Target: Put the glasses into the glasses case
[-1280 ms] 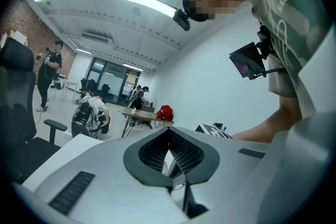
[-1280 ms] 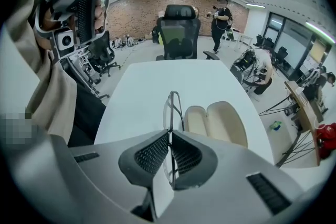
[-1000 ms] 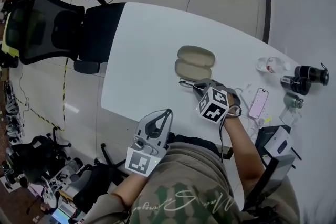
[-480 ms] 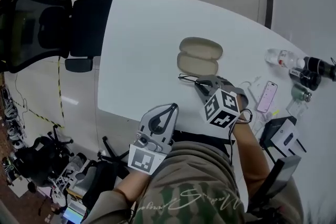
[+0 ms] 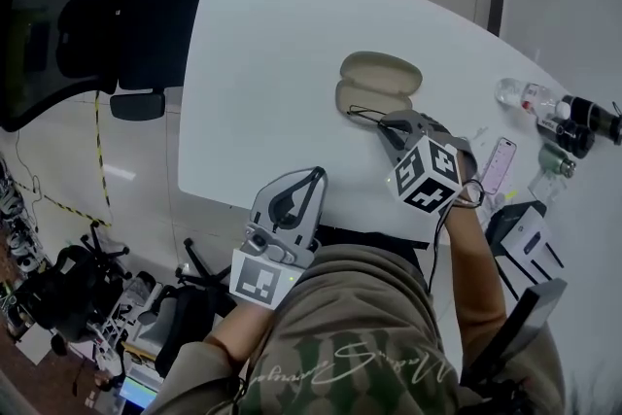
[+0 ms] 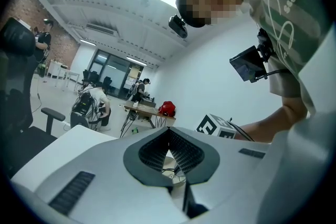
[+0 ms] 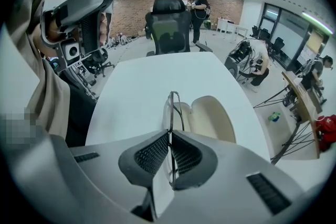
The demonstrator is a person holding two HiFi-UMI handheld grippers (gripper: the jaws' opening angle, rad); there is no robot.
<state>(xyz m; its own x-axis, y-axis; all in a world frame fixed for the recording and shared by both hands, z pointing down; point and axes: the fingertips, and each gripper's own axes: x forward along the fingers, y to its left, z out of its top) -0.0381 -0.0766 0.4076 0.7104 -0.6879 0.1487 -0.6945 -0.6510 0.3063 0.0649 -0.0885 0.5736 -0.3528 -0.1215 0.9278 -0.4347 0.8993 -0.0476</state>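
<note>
In own view, right gripper jaws pinch glasses.

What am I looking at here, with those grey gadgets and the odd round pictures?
There is no robot here. A person holds a hand tool, called a gripper, in each hand, and each one has two fingers that pinch. The head view comes from a camera on the person's head that looks down. The two round pictures come from cameras riding on the grippers.

On the white table lies an open glasses case, with a phone and some bottles off to one side.

The right gripper pinches a pair of glasses close to the case. The left gripper is shut on nothing and hangs near the person's body.
</note>
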